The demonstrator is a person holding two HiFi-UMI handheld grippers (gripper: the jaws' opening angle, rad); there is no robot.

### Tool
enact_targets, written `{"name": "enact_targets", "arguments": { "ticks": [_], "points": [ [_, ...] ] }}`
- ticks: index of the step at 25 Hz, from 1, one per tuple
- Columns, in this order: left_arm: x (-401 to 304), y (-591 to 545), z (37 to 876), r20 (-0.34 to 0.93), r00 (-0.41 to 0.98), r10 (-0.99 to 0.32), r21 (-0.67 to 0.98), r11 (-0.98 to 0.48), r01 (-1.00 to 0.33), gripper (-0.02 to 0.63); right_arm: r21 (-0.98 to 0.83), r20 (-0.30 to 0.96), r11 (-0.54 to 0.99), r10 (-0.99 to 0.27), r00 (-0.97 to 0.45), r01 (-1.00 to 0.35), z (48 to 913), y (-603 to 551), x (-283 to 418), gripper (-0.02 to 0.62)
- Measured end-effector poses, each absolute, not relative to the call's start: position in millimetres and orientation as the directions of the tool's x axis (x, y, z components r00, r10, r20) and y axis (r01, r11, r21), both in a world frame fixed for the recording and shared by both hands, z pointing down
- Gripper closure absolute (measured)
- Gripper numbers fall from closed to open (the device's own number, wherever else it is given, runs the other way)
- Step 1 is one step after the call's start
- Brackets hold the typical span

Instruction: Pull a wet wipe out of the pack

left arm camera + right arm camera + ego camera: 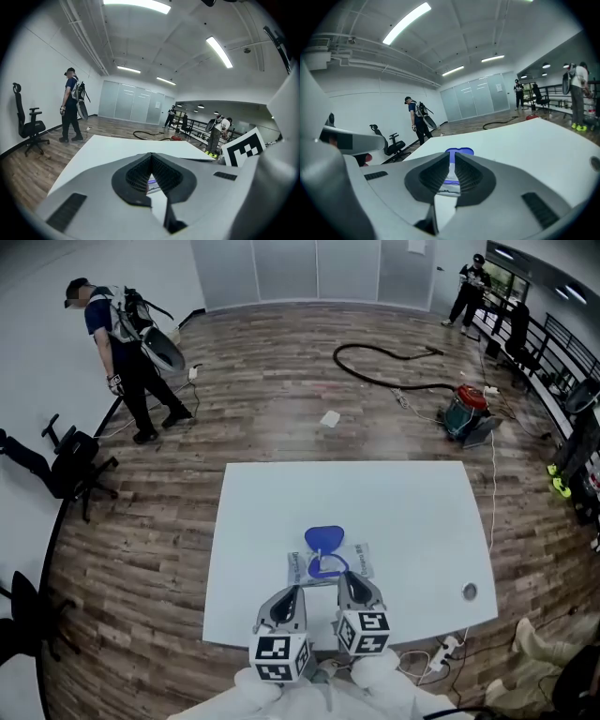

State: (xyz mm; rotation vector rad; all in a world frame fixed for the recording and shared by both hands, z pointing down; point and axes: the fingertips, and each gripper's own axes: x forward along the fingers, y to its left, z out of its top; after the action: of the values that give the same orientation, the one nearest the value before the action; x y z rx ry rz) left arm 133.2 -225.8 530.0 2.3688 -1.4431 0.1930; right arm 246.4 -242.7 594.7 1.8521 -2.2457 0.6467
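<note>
A wet wipe pack [327,563] lies flat near the front of the white table [394,512], with its blue flip lid [324,538] standing open on the far side. My left gripper [292,591] hovers just short of the pack's near left corner. Its jaws meet at the tips in the left gripper view [151,157], and nothing is held. My right gripper [345,577] sits at the pack's near right edge. Its jaws stand a narrow slit apart [452,157], and the blue lid [459,152] and pack top show through the gap. No wipe can be seen sticking out.
A small round disc [470,592] lies near the table's right front corner. On the floor are a power strip [441,651], a vacuum cleaner [466,413] with a black hose [375,362], and a tipped office chair [70,470]. A person [127,343] stands far left.
</note>
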Motion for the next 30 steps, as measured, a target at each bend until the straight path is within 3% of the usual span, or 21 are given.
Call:
{"name": "enact_targets", "arguments": {
  "ticks": [10,30],
  "points": [
    [119.7,-239.0,537.7,0.312,0.444,-0.84,0.232,-0.386,-0.893,0.609,-0.243,0.442,0.158,-0.86,-0.254,-0.957,621.1,-265.9,236.1,0.5],
    [85.0,-260.8,558.7,0.366,0.413,-0.834,0.233,-0.348,-0.908,0.607,-0.244,0.588,0.049,-0.786,-0.188,-0.969,678.0,-287.4,235.6,0.491]
  ]
}}
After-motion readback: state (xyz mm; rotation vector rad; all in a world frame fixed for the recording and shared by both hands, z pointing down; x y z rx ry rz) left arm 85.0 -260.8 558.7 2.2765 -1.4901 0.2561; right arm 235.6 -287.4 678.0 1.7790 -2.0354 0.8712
